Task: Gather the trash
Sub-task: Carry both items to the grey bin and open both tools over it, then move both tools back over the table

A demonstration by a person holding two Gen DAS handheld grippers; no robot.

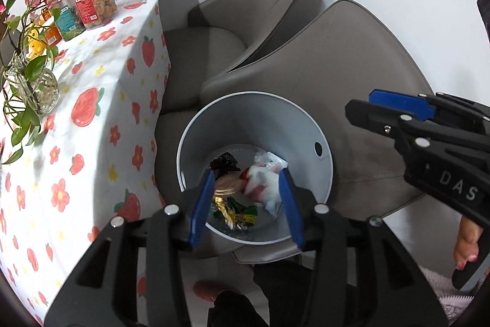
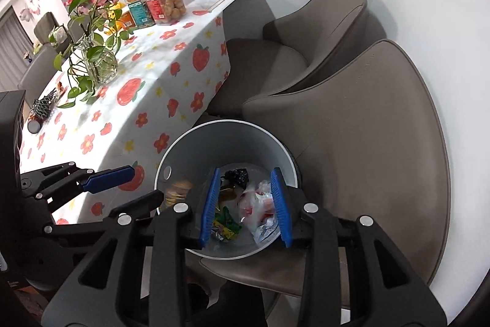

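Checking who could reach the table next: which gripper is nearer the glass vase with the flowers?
Left. The left gripper hangs open over the trash bin, on the bin's table side toward the glass vase. The right gripper, also open, is over the bin's chair side.

Left gripper (image 1: 246,204) and right gripper (image 2: 246,204) hover side by side, jaws spread, empty.

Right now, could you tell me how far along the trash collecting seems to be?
Several wrappers and a crumpled plastic bag already lie in the grey bin on the chair seat. A tan item blurs by the bin rim, seemingly dropping in. The left gripper and right gripper hang open, empty. A netted item remains on the tablecloth.
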